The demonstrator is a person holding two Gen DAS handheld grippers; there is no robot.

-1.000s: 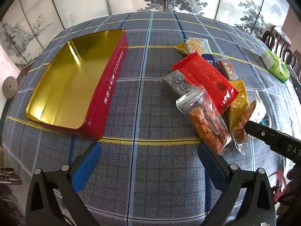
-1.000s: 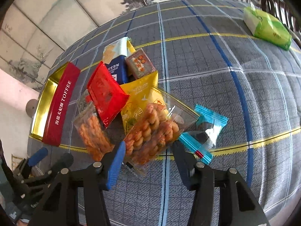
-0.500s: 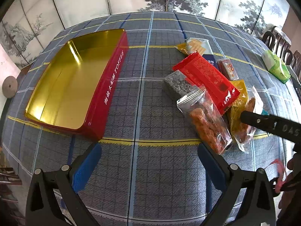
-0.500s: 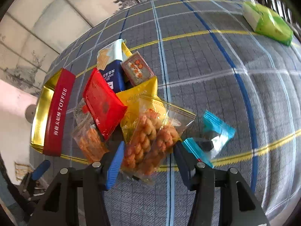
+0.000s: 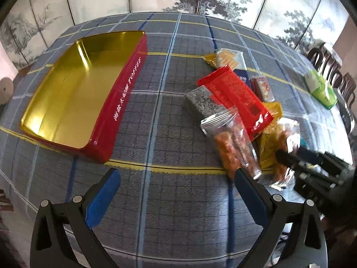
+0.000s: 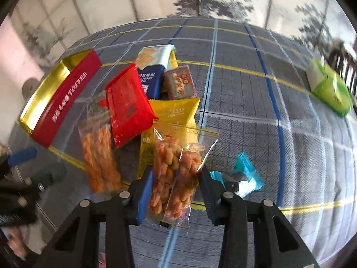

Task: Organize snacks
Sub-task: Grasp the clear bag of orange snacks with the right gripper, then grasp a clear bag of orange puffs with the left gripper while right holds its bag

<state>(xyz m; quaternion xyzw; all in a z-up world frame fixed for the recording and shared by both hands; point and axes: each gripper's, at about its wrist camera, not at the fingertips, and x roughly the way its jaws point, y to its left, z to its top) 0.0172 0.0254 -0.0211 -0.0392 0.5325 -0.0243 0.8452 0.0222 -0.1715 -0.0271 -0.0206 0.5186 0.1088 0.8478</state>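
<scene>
An open red toffee tin [image 5: 127,93] with a gold inside lies at the left. To its right is a heap of snack packets. My right gripper [image 6: 176,174] is closing on a clear bag of fried twists [image 6: 171,163], and both blue pads press on its sides. From the left wrist view, that gripper [image 5: 287,156] reaches into the heap from the right. A second clear bag of twists [image 5: 232,147], a red packet [image 5: 236,96] and a yellow packet [image 6: 174,116] lie beside it. My left gripper [image 5: 176,174] hangs open over bare tablecloth, with nothing between its fingers.
A teal candy wrapper [image 6: 243,172] lies just right of the right gripper. A blue and white packet [image 6: 151,76], a small brown packet [image 6: 179,81] and a dark grey packet [image 5: 202,100] belong to the heap. A green tissue pack [image 5: 321,89] sits far right near chairs [image 5: 330,67].
The right gripper has rolled and its jaws have narrowed onto the clear bag of twists, which now bunches up between the pads. The left gripper has stayed where it was.
</scene>
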